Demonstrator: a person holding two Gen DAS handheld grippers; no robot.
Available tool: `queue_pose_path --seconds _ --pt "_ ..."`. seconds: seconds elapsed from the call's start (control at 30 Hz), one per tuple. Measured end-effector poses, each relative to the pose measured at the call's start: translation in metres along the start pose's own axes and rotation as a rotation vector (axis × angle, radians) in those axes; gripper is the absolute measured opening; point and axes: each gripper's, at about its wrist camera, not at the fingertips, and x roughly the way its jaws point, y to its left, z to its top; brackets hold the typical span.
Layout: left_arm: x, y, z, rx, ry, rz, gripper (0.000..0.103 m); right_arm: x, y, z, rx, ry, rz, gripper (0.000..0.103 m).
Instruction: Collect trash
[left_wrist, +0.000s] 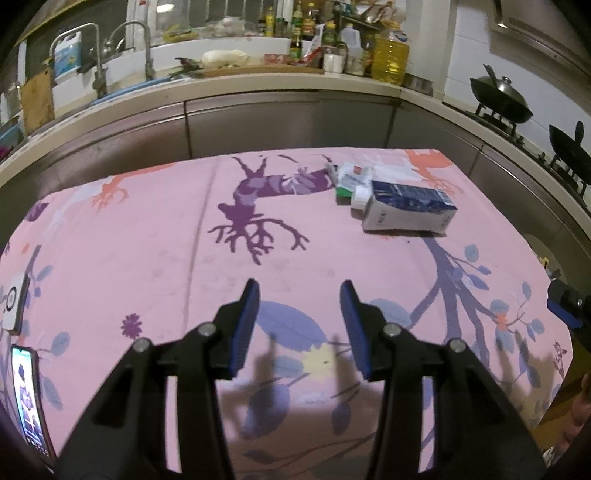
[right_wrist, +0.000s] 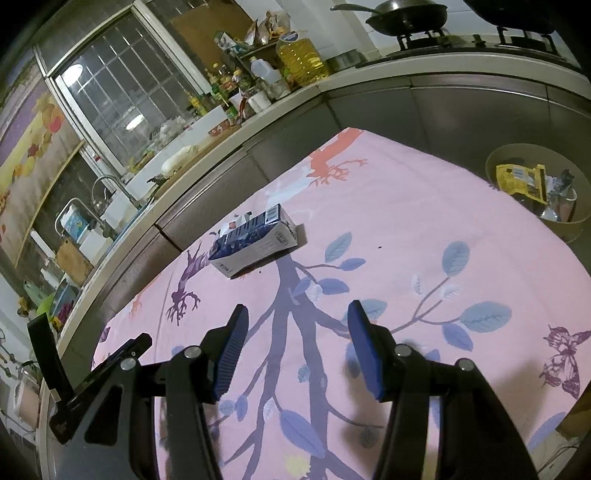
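Note:
A blue and white carton (left_wrist: 408, 208) lies on its side at the far right of the pink patterned tablecloth (left_wrist: 166, 243). Against its far left end rests a smaller white and green package (left_wrist: 349, 181). My left gripper (left_wrist: 299, 291) hovers open over the cloth's near middle, well short of the carton, with nothing between its blue pads. In the right wrist view the same carton (right_wrist: 255, 243) lies ahead and to the left of my right gripper (right_wrist: 297, 314), which is also open and empty. A round bin (right_wrist: 535, 192) holding a yellow wrapper and other trash stands beyond the table's right edge.
A phone (left_wrist: 31, 398) with a lit screen and a white device (left_wrist: 14, 302) lie at the cloth's left edge. A steel kitchen counter (left_wrist: 258, 92) with sink, bottles and an oil jug runs behind the table. Woks (left_wrist: 502, 98) sit on the stove at right.

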Motion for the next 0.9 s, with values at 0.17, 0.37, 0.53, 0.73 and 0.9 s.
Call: queue_pose_path --seconds 0.17,0.37,0.53,0.73,0.9 --pt "0.004 0.004 0.001 -0.009 0.006 0.006 0.043 0.008 0.003 0.001 -0.003 0.015 0.004 0.054" --pt "0.008 0.005 0.001 -0.009 0.015 0.006 0.043 0.013 0.004 0.001 -0.001 0.026 0.004 0.054" --pt "0.009 0.004 0.000 -0.010 0.017 0.005 0.043 0.014 0.003 0.000 0.004 0.031 0.002 0.054" --pt "0.009 0.004 0.000 -0.010 0.017 0.006 0.043 0.015 0.003 -0.001 0.003 0.034 0.005 0.054" --pt "0.009 0.004 0.000 -0.010 0.012 0.009 0.043 0.014 0.003 -0.001 0.002 0.031 0.005 0.054"
